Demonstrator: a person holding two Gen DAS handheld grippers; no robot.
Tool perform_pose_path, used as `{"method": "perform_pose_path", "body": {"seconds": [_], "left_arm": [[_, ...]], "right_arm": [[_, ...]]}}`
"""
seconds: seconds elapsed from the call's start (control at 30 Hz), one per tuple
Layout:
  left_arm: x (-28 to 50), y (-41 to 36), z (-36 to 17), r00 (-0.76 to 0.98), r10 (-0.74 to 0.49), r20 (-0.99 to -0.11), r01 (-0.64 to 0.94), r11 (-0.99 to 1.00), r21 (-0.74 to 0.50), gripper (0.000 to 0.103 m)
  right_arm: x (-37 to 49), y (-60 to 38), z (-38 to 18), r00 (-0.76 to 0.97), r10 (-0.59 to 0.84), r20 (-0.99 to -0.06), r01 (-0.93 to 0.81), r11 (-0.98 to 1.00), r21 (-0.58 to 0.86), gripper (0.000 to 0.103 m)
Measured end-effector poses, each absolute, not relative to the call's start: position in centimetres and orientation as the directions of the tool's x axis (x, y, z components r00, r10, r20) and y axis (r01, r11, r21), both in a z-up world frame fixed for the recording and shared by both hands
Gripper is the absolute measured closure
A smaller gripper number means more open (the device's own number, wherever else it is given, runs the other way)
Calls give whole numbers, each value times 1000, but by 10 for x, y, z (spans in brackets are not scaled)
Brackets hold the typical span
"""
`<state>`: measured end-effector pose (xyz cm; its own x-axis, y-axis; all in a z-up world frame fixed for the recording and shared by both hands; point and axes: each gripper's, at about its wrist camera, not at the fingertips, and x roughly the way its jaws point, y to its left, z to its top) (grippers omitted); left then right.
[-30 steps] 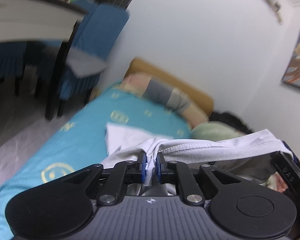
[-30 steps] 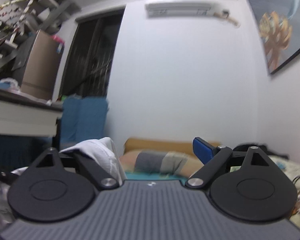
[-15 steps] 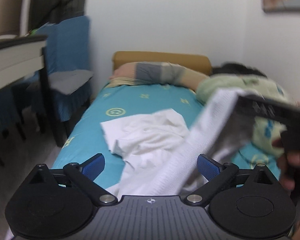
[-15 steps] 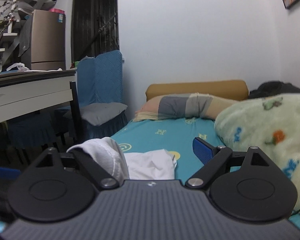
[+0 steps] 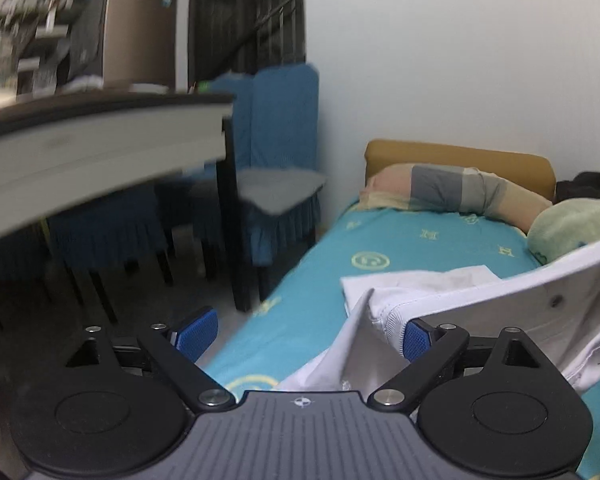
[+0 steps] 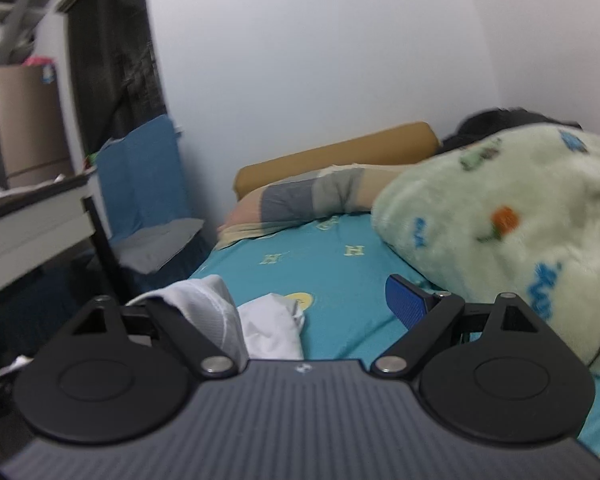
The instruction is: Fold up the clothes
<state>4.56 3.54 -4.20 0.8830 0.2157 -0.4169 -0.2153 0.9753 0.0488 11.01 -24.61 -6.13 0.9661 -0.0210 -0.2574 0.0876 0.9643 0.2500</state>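
Here, your view from both wrists:

Left tongs (image 5: 308, 330): your two blue-padded fingers stand wide apart and grip nothing; the left pad (image 5: 196, 332) hangs over the floor beside the bed, while the right pad sits against a ribbed hem of the garment.

Right tongs (image 6: 316, 304): also spread wide; the right blue pad (image 6: 404, 304) is bare, and the left finger is hidden under a fold of white cloth draped over it, so nothing is pinched between them.

White garment (image 5: 460, 304): in the left wrist view it lies on the bed just ahead of your left tongs, one band of it stretched up and off toward the right edge of the frame, a small dark button showing on it. In the right wrist view the same white garment (image 6: 268, 324) bunches in a heap between your right tongs' fingers, resting on the sheet.

Bed (image 5: 400, 248): a turquoise sheet with yellow printed marks carries the garment.

Pillow (image 5: 452, 188): striped grey and peach, lying at the far end of the bed against a mustard headboard (image 5: 460, 158).

Fleece blanket (image 6: 500, 220): pale green with blue and orange prints, piled on the right side of the bed, just beside your right tongs.

Chair (image 5: 276, 176): blue-covered with a grey seat cushion, standing between the bed and the tabletop (image 5: 100, 140) at the left.
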Motion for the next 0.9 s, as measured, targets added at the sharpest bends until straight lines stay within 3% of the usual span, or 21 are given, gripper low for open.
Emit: {"method": "perform_pose_path", "body": {"seconds": [0.17,0.27,0.4,0.57,0.7,0.8,0.9], "left_arm": [[30,40,-23,913,268,-307,-277,961,15,9],[19,42,-10,940,259,-221,-275,960,-42,6],[3,38,1,961,215,-172,-228,972,-58,5],[-5,36,8,970,183,-160,-196,978,-72,5],[-4,40,12,968,183,-174,-201,975,-94,5],[0,41,11,956,226,-188,-244,966,-81,5],[4,38,9,949,247,-196,-262,964,-49,4]], "right_arm": [[111,-243,-64,949,-24,-316,88,978,188,13],[120,-246,-75,873,22,-487,45,991,125,14],[115,-268,-85,762,189,-620,-32,966,255,14],[91,-284,-81,729,363,-580,-115,901,419,14],[88,-263,-78,726,431,-536,-205,880,429,14],[92,-247,-85,764,340,-548,-141,917,372,14],[94,-243,-98,785,125,-607,63,958,279,14]]}}
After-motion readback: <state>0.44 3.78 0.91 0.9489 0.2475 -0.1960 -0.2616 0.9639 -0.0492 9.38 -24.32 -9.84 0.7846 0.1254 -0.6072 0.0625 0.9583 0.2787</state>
